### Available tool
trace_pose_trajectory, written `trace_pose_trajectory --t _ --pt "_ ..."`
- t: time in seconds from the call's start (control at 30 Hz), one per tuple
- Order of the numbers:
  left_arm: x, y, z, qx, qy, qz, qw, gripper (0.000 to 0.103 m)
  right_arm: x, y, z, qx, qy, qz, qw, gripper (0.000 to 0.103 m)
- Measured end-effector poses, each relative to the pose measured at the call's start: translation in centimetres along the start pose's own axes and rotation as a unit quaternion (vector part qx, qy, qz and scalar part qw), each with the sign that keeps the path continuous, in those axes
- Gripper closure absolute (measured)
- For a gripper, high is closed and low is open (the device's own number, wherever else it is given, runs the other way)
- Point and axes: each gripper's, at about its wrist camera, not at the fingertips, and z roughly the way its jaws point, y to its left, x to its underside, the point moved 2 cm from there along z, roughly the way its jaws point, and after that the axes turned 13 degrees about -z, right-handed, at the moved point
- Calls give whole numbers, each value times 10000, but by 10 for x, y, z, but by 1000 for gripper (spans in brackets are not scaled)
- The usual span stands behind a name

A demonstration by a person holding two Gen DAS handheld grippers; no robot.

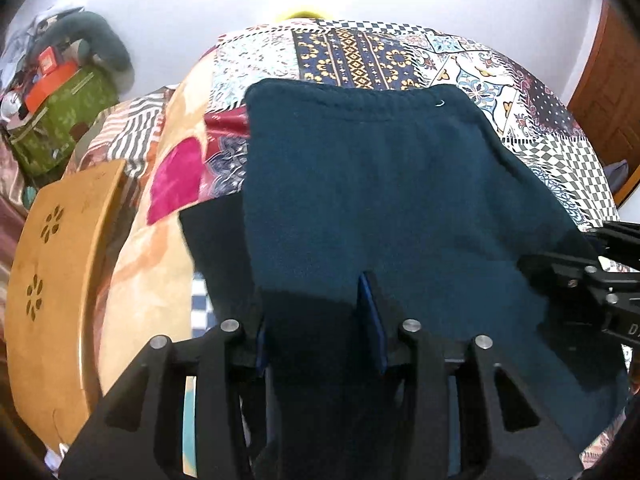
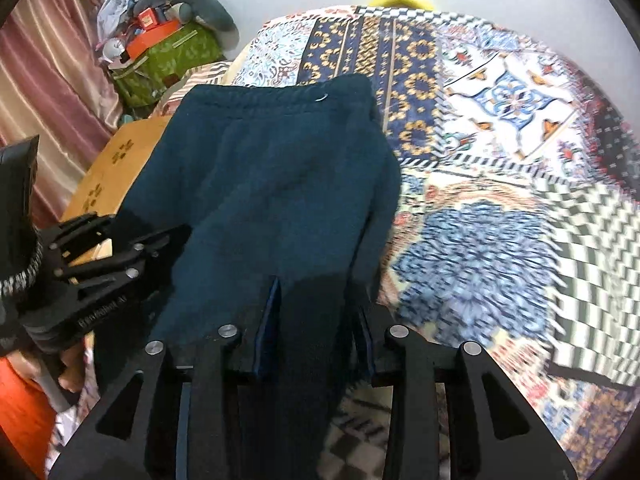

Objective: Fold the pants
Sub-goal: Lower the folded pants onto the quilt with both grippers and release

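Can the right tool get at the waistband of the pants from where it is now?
Probably not right away. The right tool has dark pants fabric between its fingers at the near end; the waistband lies uncovered at the far end, but reaching it would need letting go first.

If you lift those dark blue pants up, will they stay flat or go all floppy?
Probably floppy: the pants are soft fleecy cloth that follows the patterned bedspread. Lifted by one edge, the rest would likely hang and sag. They look thick, so perhaps a bit heavy, and not slippery.
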Motion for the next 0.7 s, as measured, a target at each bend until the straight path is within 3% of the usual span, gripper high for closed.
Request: trace_pose_trajectory --t 0.17,0.33,0.53,0.7 --pt "12 3 -47 -44 -143 5 9999 64 12 1 -43 413 -348 -118 9985 72" --pt "34 -1 -133 250 -622 -59 9977 64 25 21 -117 474 -1002 -199 9936 71" --pt "80 -9 -242 534 -1251 -129 9906 61 48 68 -222 490 -2007 -307 9779 70" --pt "114 -12 -331 761 -1772 -156 9811 61 73 113 -282 559 -2527 -494 9647 70"
